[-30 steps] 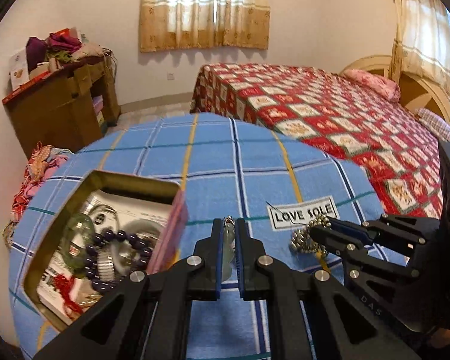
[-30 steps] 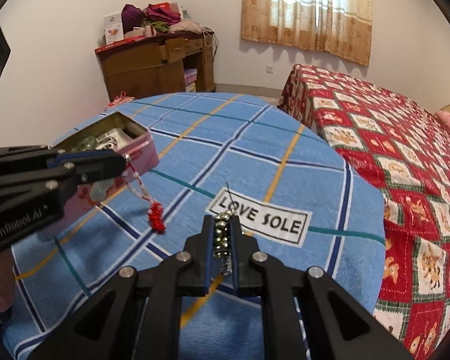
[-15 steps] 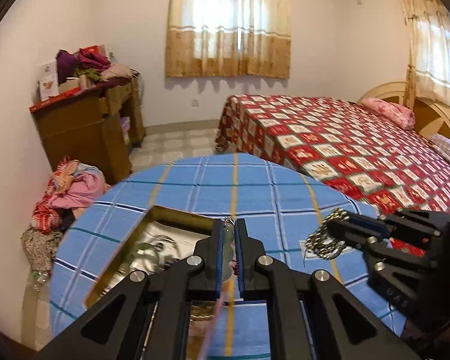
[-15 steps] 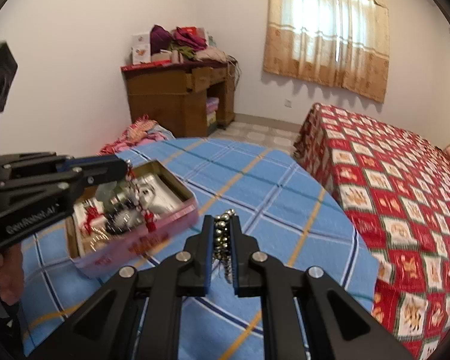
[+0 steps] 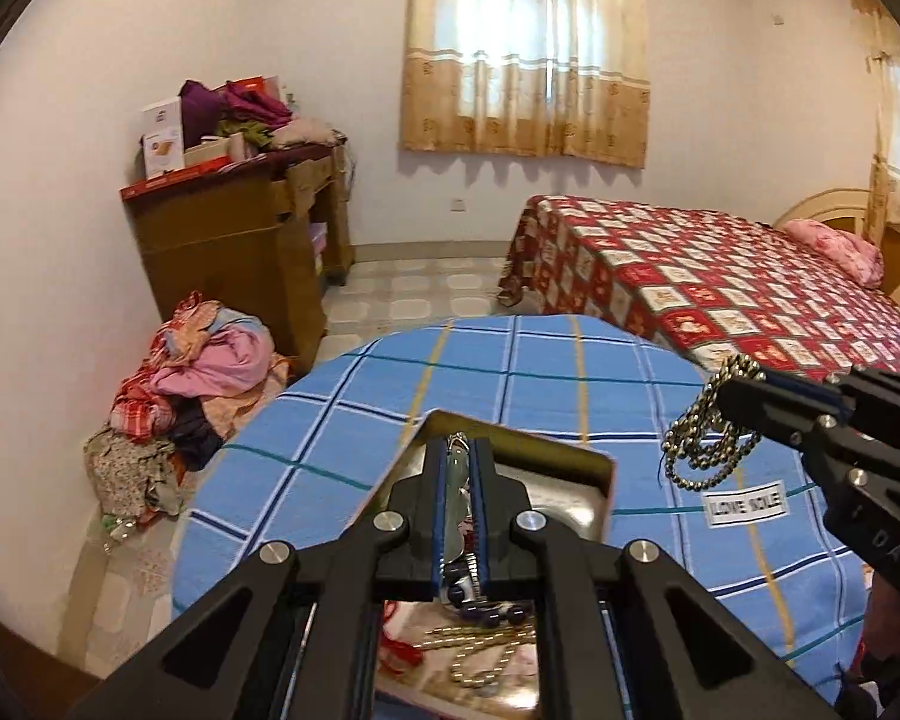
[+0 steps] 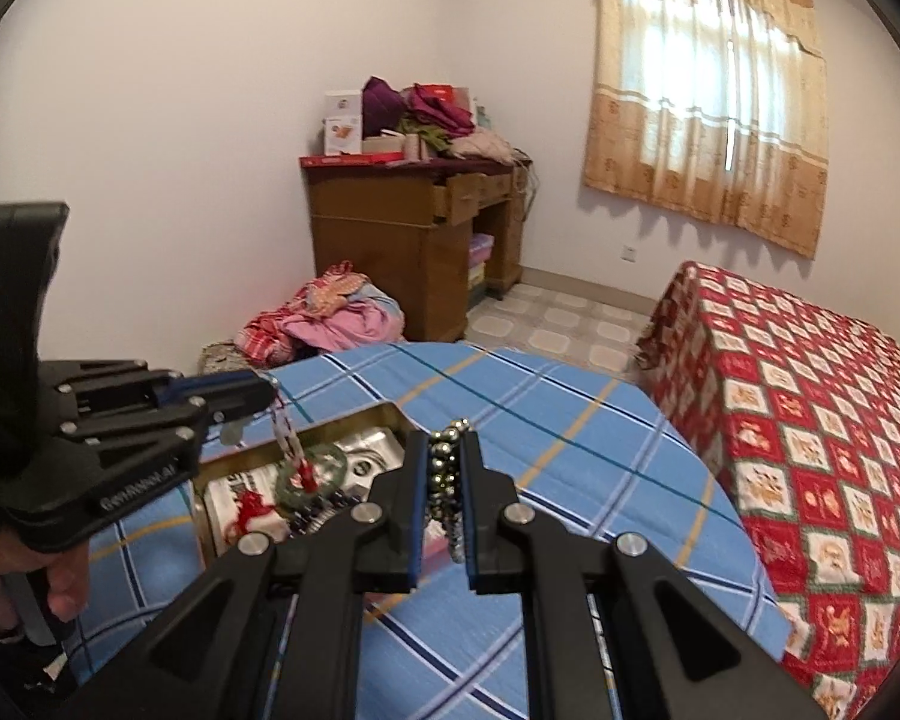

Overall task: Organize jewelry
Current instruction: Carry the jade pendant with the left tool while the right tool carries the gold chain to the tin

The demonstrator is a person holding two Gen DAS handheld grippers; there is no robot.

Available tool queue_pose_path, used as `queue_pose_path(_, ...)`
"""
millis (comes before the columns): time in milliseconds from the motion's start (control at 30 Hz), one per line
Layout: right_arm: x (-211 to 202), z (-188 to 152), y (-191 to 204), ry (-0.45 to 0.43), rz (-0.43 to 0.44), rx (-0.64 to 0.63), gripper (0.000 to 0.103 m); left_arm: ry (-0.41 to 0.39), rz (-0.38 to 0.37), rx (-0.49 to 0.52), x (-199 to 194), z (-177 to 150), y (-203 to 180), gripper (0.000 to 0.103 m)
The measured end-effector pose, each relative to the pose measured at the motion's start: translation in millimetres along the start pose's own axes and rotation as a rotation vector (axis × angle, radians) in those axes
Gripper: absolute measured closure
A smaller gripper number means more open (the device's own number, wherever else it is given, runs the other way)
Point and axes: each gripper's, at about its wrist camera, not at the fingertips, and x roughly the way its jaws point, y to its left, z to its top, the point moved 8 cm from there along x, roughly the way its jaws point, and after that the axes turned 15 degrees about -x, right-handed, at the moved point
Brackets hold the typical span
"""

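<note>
An open gold-lined tin box (image 5: 594, 468) (image 6: 384, 415) sits on the blue checked table and holds several pieces of jewelry. My left gripper (image 5: 459, 450) (image 6: 267, 393) is shut on a red-and-white cord with a green jade ring pendant (image 6: 309, 471) that hangs over the box. My right gripper (image 6: 447, 450) (image 5: 723, 390) is shut on a metallic bead bracelet (image 5: 705, 450) (image 6: 447, 480), held in the air to the right of the box.
The round table (image 5: 510, 372) has a blue checked cloth with a "LOVE SOLE" label (image 5: 744, 504). A bed (image 5: 720, 294) with a red quilt stands to the right. A wooden desk (image 5: 240, 240) and a clothes pile (image 5: 198, 372) stand at the left wall.
Both grippers have risen with their jewelry. The left now hangs the pendant over the box; the right has lifted the bead bracelet off the table beside the label.
</note>
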Motion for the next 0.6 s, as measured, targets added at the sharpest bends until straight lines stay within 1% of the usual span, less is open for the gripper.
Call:
queue_pose_path(267,21,10,30,-0.003,0.047,-0.053,0.092,0.025,0.025,-0.028,10,-9,17,0.097)
queue_pose_path(600,42,5,45,0.017,0.074,-0.064,0.092,0.05,0.05,-0.048,22,-17,31,0.097)
